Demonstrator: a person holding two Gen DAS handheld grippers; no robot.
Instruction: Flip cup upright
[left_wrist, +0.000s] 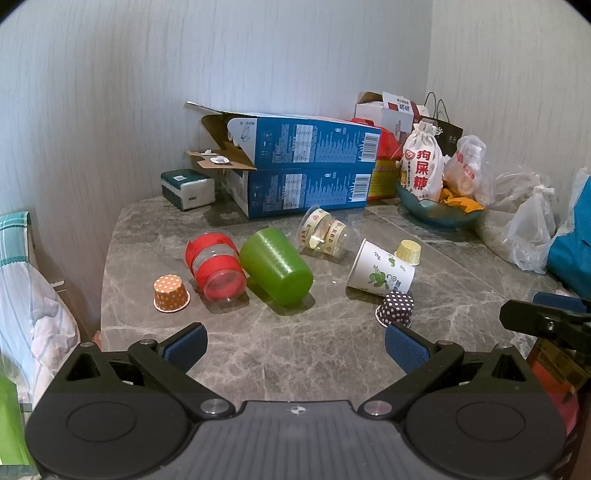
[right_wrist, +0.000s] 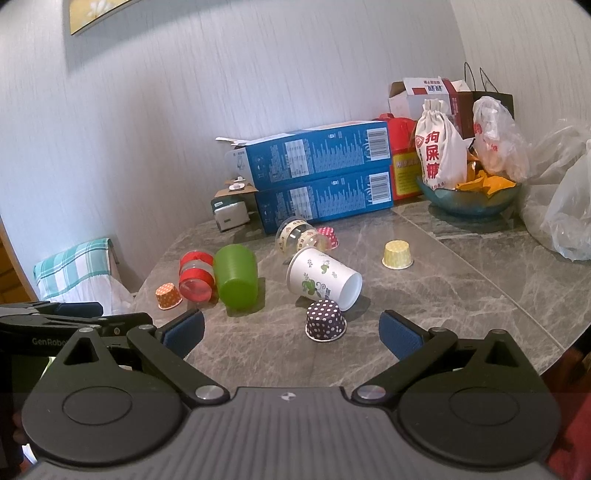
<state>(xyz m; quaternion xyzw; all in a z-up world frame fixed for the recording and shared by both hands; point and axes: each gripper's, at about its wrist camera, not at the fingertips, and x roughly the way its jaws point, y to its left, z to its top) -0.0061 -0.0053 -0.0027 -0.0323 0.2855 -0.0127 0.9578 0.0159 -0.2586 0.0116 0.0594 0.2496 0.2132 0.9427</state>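
Note:
Several cups lie on the grey marble table (left_wrist: 280, 343). A green plastic cup (left_wrist: 275, 266) (right_wrist: 235, 276), a clear cup with red tape (left_wrist: 216, 264) (right_wrist: 195, 275), a clear cup with patterned tape (left_wrist: 323, 232) (right_wrist: 299, 234) and a white paper cup with green leaves (left_wrist: 380, 272) (right_wrist: 323, 278) lie on their sides. Small orange (left_wrist: 171, 293) (right_wrist: 168, 295), purple dotted (left_wrist: 396, 308) (right_wrist: 325, 319) and yellow (left_wrist: 408, 252) (right_wrist: 397, 254) paper cups stand upside down. My left gripper (left_wrist: 293, 349) is open and empty, near the table's front. My right gripper (right_wrist: 291, 334) is open and empty, just before the purple cup.
Two stacked blue boxes (left_wrist: 303, 166) (right_wrist: 314, 173), a tissue pack (left_wrist: 188, 188), a glass bowl with a cloth bag (left_wrist: 424, 166) (right_wrist: 469, 199) and plastic bags (left_wrist: 532, 229) (right_wrist: 565, 214) crowd the back and right. A red dotted cup (right_wrist: 328, 235) sits behind the taped cup. A chair stands left (right_wrist: 74, 273).

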